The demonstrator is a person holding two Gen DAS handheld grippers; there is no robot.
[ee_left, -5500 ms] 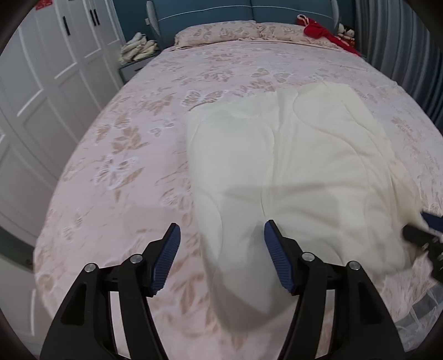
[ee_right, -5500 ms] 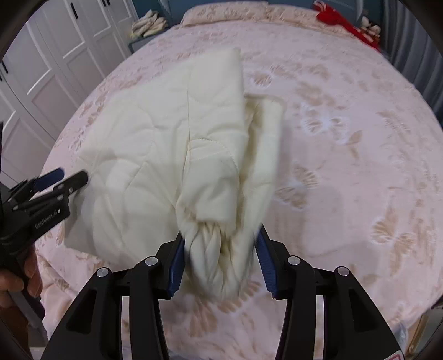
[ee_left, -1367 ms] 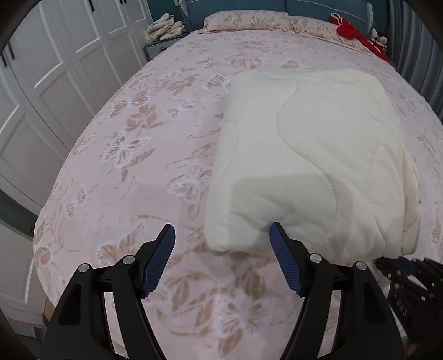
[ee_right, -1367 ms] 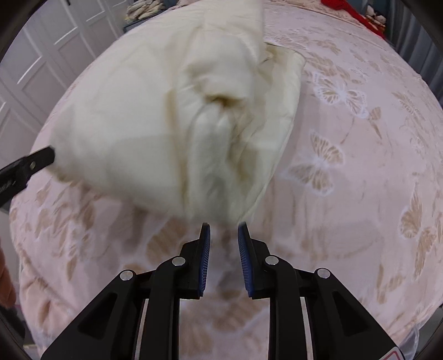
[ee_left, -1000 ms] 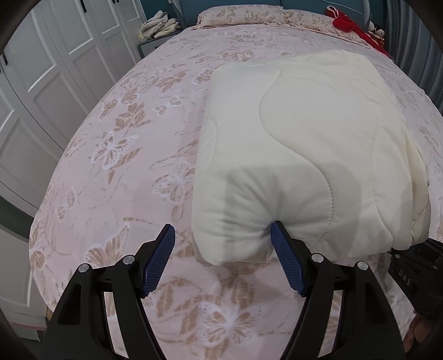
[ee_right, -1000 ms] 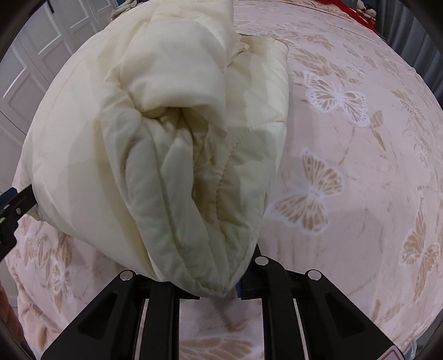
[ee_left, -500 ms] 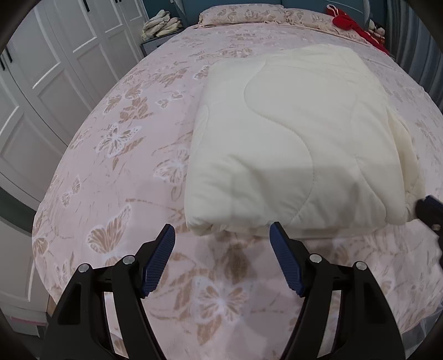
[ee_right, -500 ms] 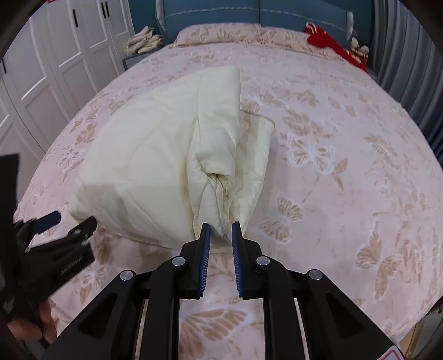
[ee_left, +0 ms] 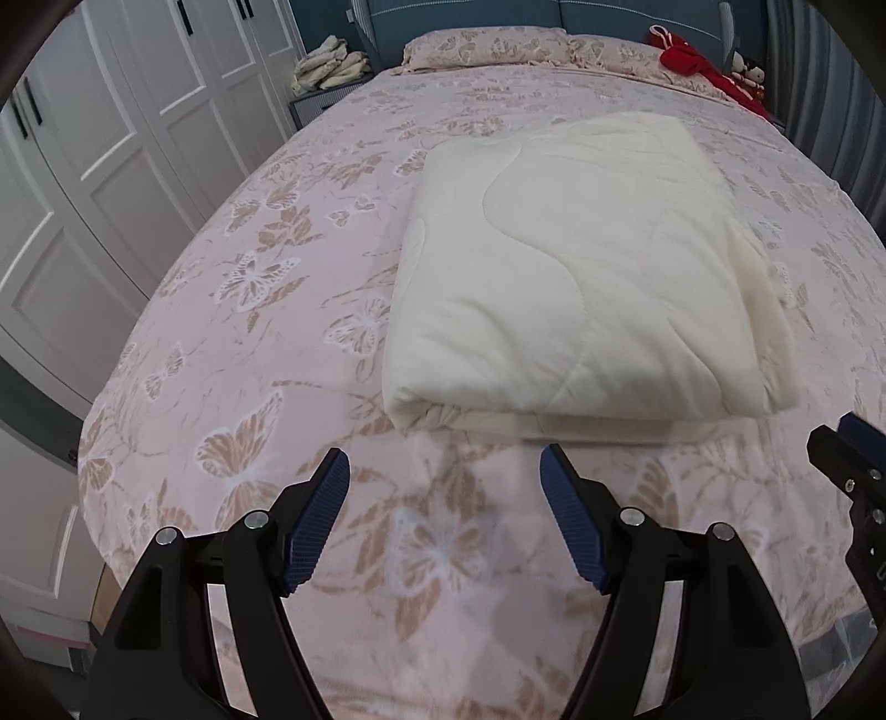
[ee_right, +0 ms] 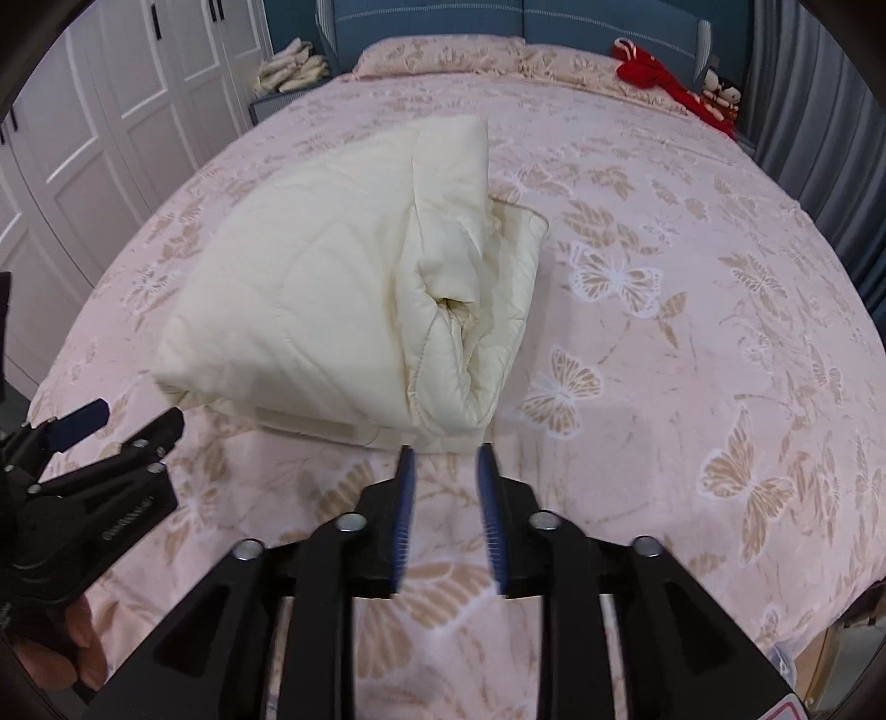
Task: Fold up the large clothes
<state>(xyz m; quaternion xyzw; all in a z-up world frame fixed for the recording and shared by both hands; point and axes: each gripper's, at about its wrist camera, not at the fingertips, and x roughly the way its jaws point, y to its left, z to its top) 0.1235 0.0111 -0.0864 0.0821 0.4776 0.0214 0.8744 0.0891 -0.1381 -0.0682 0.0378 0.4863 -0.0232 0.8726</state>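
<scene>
- Pink bedspread (ee_left: 232,310) printed with tan and white butterflies, covering a wide bed; white wardrobe doors (ee_left: 111,138) along the left side, blue headboard (ee_right: 421,22) at the far end.
- Folded cream quilt (ee_left: 570,266) lying flat on the bedspread, a thick rectangular bundle with wavy stitch lines across its top; near edge showing stacked layers, right side bulging with looser folds.
- From the right wrist view, same quilt (ee_right: 343,282) seen end-on — open folded layers facing the camera, a small hollow between them.
- Left tool (ee_left: 446,471) hovering above the bedspread just short of the quilt's near edge, blue pads spread wide, nothing between them, not touching the cloth.
- Right tool (ee_right: 443,465) low over the bedspread near the quilt's front right corner, pads held a narrow gap apart, parted and empty, apart from the quilt.
- Each tool visible at the edge of the other's view: left one at the lower left of the right wrist view, right one at the far right of the left wrist view.
- Matching pillows (ee_left: 487,47) by the headboard, a red cloth item (ee_right: 653,72) at the far right corner, a pile of pale folded things (ee_left: 329,69) on a nightstand — all well apart from the quilt.
</scene>
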